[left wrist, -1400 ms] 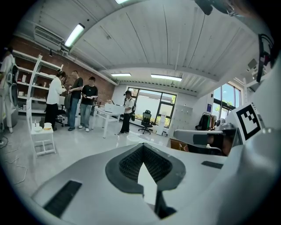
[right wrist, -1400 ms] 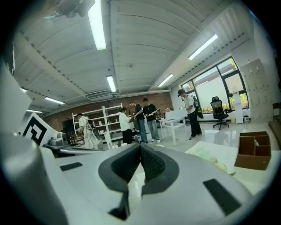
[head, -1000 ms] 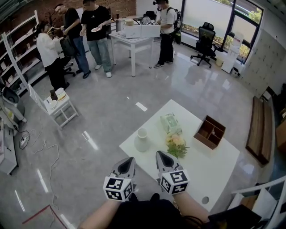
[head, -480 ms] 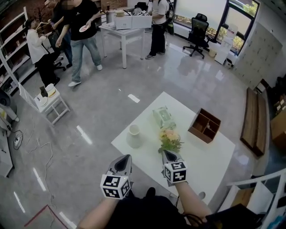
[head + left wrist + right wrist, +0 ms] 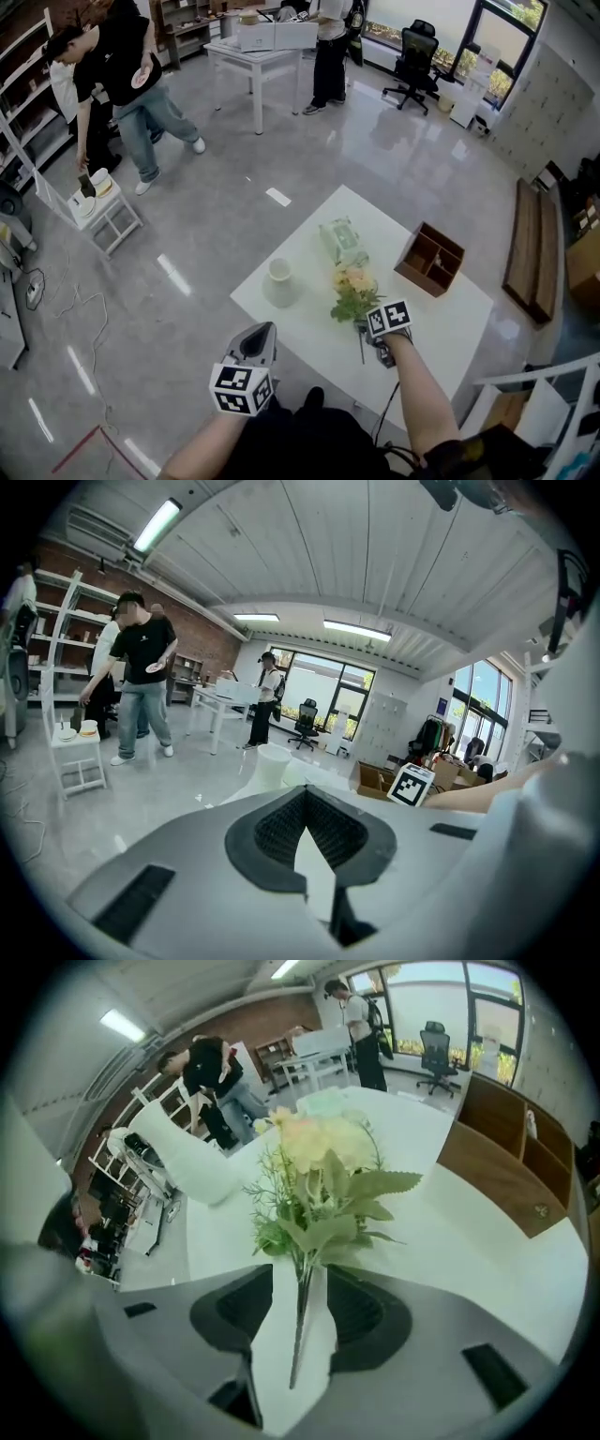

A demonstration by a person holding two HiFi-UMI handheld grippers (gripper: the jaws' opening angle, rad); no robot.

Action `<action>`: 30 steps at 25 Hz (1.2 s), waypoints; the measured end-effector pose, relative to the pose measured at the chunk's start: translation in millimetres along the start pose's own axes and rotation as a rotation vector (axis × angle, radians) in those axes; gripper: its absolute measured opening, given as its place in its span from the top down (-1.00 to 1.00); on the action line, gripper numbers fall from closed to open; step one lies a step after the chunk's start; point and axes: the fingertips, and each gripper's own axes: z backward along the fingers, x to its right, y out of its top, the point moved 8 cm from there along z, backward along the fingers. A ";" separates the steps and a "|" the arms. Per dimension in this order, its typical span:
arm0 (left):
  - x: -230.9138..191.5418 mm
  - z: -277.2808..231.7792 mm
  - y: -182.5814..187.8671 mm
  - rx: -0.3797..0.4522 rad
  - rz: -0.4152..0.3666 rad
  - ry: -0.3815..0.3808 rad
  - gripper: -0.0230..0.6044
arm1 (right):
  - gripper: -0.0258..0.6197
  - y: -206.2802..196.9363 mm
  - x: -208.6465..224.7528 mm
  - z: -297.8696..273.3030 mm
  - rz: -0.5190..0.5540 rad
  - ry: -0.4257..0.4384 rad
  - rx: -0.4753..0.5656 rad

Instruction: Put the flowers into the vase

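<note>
A bunch of pale peach flowers with green leaves (image 5: pixel 354 291) lies on the white table (image 5: pixel 441 319), stems toward me. The white vase (image 5: pixel 278 281) stands upright to its left, empty at the mouth. My right gripper (image 5: pixel 373 339) tips steeply down over the stems. Its jaws have just been opening, and in the right gripper view (image 5: pixel 300 1274) a thin stem (image 5: pixel 299 1330) runs between them with table showing on both sides. The flowers (image 5: pixel 323 1157) fill that view, with the vase (image 5: pixel 183 1162) behind them. My left gripper (image 5: pixel 262 330) hangs shut and empty off the table's near edge, pointing toward the vase (image 5: pixel 273 764).
A green-and-white tissue pack (image 5: pixel 340 241) lies just beyond the flowers. A brown wooden divided box (image 5: pixel 430 260) sits at the table's far right. Several people stand around a white table (image 5: pixel 253 56) at the back. A small white stand (image 5: pixel 101 211) is at left.
My right gripper has swung forward and down from beside the left one onto the flower stems and now stands open around a stem. The left gripper has barely shifted.
</note>
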 end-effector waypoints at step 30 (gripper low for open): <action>-8.1 5.5 1.6 -0.006 -0.003 0.011 0.92 | 0.81 33.2 6.2 -12.0 -0.057 0.055 -0.126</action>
